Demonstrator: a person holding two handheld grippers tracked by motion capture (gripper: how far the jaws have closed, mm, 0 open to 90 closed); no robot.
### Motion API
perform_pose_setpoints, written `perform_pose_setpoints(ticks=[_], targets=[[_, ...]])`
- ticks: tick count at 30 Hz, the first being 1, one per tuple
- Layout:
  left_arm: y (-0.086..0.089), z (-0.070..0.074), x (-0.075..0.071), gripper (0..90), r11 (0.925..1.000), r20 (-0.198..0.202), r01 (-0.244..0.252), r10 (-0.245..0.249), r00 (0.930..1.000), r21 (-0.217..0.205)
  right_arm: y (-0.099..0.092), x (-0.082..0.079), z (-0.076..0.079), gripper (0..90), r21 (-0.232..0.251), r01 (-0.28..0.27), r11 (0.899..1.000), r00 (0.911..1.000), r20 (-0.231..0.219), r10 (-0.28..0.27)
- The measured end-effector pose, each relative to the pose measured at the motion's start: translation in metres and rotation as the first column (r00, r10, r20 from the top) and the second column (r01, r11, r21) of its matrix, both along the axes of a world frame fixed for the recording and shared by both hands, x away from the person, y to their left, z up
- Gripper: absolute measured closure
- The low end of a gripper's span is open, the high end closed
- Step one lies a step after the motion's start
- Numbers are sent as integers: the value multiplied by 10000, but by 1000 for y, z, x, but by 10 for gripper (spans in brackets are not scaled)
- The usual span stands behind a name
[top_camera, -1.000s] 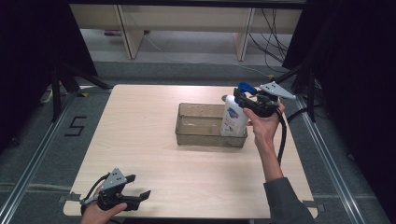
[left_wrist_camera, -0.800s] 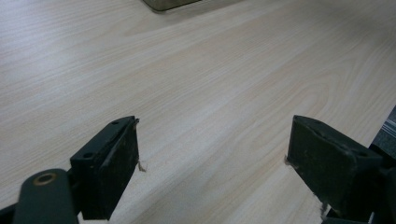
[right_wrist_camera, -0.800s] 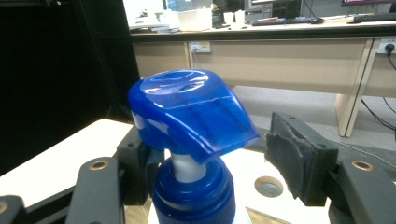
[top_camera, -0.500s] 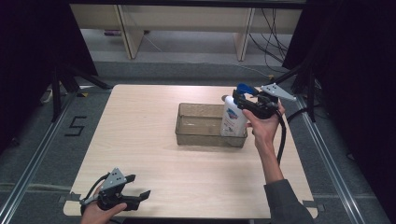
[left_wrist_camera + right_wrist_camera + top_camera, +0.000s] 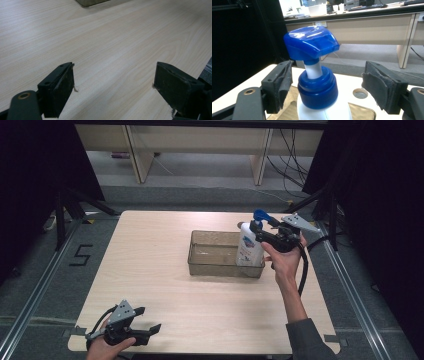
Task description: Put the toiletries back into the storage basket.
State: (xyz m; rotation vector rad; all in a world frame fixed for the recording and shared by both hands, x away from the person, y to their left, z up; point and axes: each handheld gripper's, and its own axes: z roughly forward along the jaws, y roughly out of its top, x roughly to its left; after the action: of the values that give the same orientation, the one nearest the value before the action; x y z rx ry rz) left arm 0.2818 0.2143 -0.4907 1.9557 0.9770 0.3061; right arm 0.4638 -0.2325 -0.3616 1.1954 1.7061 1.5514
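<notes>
A white pump bottle with a blue pump head stands upright in the right end of a clear, smoke-tinted plastic bin on the table. My right gripper is at the bottle's neck. In the right gripper view its jaws stand open on either side of the blue collar, with gaps on both sides. My left gripper rests low at the table's near left corner, open, with bare wood between its jaws in the left gripper view.
The light wooden table has a round cable hole near its far right. Beyond the far edge are desk legs and cables on a grey floor. Dark curtains stand at both sides.
</notes>
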Motion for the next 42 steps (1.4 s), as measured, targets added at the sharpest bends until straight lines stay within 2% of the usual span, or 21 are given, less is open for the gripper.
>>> perform_pose_setpoints(ticks=[3, 4, 7, 14, 15, 18, 20, 22, 23, 26, 28, 31, 34, 36, 37, 41, 42], targets=[[-1, 0, 0, 160, 10000, -3, -59, 59, 10000, 1, -1, -3, 1, 237, -44, 27, 10000, 9999, 115, -26], [0, 1, -1, 160, 9999, -16, -87, 87, 10000, 96, -1, -5, 1, 238, -19, 156, 9999, 9999, -6, -156], [0, 0, 0, 160, 10000, 37, -5, 5, 10000, -20, -4, -7, 1, 243, -9, -1, 10000, 9999, 111, 1], [-1, 0, -1, 160, 9999, -14, -97, 97, 10000, 104, -7, -15, -4, 243, 255, -18, 9997, 10000, 29, 17], [0, 0, 0, 160, 10000, -3, 7, -7, 10000, 7, -8, -15, -5, 245, 138, -60, 9999, 9999, 102, 59], [0, 0, -1, 160, 9999, -10, -104, 104, 9999, 92, -8, -19, -5, 248, 211, -69, 9998, 10000, 28, 68], [0, 0, -1, 160, 9999, -16, -107, 107, 9999, 97, -9, -20, -5, 249, 277, -167, 9995, 9998, 143, 163], [0, 0, 0, 160, 10000, 8, 11, -11, 10000, 39, -10, -21, -6, 249, 255, -114, 9996, 9999, 83, 112], [0, 0, 0, 160, 10000, 59, -3, 3, 10000, -7, -10, -23, -6, 249, 431, -211, 9988, 9998, 72, 208], [0, -1, 0, 160, 10000, 75, -19, 19, 10000, -59, -10, -26, -7, 248, 349, -283, 9990, 9995, 135, 279], [0, -1, -1, 160, 9999, 81, -30, 31, 10000, -124, -9, -29, -6, 248, 305, -274, 9992, 9996, 14, 273], [0, 0, -1, 160, 10000, 49, 6, -6, 10000, -35, -10, -33, -6, 247, 259, -253, 9993, 9997, 8, 253], [0, -1, -1, 160, 9999, 74, 1, 0, 10000, -151, -11, -35, -5, 247, 115, -293, 9995, 9994, 202, 290], [-1, -1, -1, 160, 9998, 79, -8, 10, 10000, -174, -11, -38, -5, 247, 216, -260, 9994, 9997, 21, 260], [-1, -2, -1, 160, 9998, 85, -17, 18, 10000, -181, -11, -37, -5, 247, 168, -353, 9992, 9992, 184, 350], [0, -1, -1, 160, 10000, 58, -9, 10, 10000, -87, -10, -40, -4, 247, -8, -332, 9994, 9994, 89, 332], [1, -1, -1, 160, 10000, 65, -29, 29, 10000, -48, -9, -41, -4, 248, 117, -418, 9991, 9989, 201, 415]])
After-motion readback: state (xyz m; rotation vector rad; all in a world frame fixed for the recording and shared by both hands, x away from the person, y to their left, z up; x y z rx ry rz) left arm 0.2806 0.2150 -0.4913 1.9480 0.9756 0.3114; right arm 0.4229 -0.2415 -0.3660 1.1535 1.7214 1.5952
